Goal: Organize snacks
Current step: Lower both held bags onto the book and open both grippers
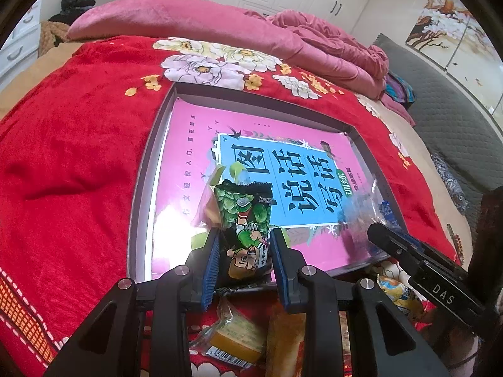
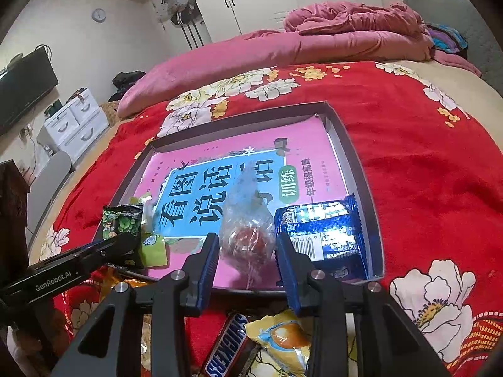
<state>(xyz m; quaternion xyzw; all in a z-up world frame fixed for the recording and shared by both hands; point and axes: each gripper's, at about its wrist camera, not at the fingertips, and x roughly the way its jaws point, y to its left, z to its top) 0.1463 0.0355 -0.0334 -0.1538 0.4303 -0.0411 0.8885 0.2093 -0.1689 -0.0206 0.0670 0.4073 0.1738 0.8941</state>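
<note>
Left wrist view shows the left gripper clamped on a green pea snack packet, held at the near edge of the shallow grey box lying on the red floral blanket. A pink book lines the box floor. In the right wrist view, the right gripper has its blue pads on either side of a clear wrapped red candy at the box's near edge; whether they press it I cannot tell. A blue biscuit packet lies in the box's near right corner. Outside the box, just before its near edge, lie a Snickers bar and a yellow wrapped cake.
</note>
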